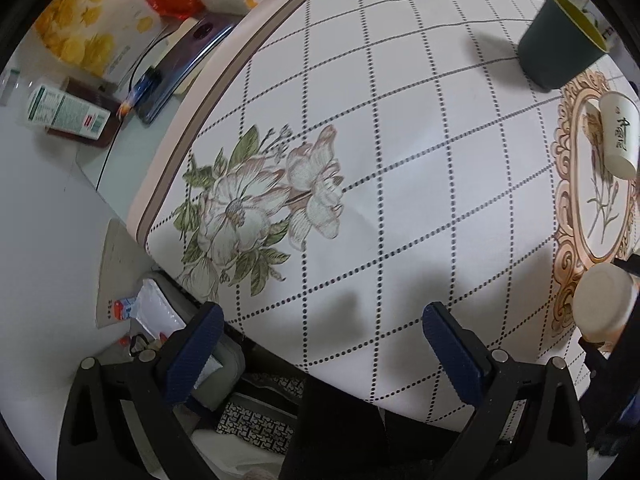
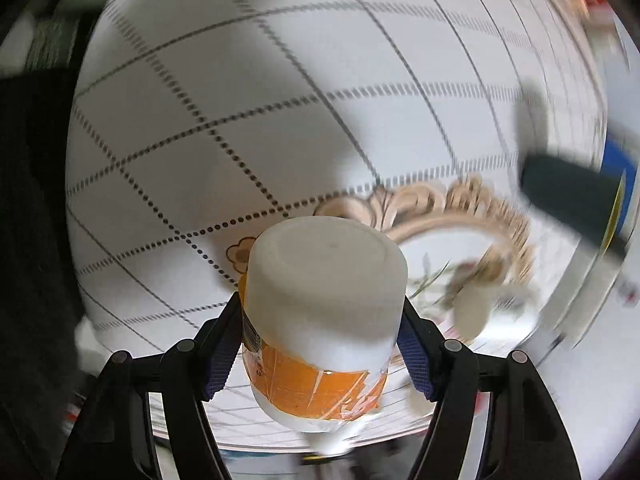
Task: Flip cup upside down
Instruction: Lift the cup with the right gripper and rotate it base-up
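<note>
My right gripper (image 2: 320, 340) is shut on a white cup with an orange label (image 2: 324, 304). The cup is held bottom-up above the tablecloth, its flat base towards the camera. The same cup shows at the right edge of the left wrist view (image 1: 604, 300). My left gripper (image 1: 320, 352) is open and empty, low over the near edge of the table (image 1: 400, 160), well left of the cup.
A dark green cup with a yellow inside (image 1: 560, 40) (image 2: 576, 196) stands at the far right. A white cup with black writing (image 1: 618, 136) sits on the ornate oval print. Boxes, a bag and a phone lie on the side surface at the left.
</note>
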The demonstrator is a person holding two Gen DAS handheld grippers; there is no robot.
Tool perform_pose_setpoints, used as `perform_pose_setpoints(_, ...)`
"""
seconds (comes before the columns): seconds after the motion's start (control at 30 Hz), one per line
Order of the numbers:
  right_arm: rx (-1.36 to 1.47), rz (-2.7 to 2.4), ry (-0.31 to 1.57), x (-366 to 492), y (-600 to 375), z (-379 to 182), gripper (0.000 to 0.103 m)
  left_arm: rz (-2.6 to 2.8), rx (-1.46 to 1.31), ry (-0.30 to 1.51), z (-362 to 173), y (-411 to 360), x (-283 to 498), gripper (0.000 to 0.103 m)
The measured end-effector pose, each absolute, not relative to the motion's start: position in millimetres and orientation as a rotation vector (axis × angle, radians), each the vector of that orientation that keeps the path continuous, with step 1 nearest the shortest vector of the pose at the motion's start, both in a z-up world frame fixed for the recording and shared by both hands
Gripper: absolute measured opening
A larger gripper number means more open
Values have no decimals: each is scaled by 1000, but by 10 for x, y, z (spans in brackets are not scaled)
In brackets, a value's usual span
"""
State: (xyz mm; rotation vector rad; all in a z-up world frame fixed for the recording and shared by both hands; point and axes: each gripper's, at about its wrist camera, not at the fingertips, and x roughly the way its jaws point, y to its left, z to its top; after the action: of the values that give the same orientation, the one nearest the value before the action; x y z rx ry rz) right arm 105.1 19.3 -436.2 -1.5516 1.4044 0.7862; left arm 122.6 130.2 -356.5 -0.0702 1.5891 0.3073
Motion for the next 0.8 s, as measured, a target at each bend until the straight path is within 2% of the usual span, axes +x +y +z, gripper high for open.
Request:
perform_pose_setpoints(0.4,-870,510,1902,1421,-452,-4544,73,239,5,1594,-3593,1098,1256,102)
perform_pose_setpoints(0.63,-604,417,2024,1601,-827,-4637,74,224,26,1601,-3620,1062,1289,102)
perform_pose_setpoints(0.8,-537,384,2051,1853,-997,-4659,75,214,35,1601,-3623,1024,1326,102)
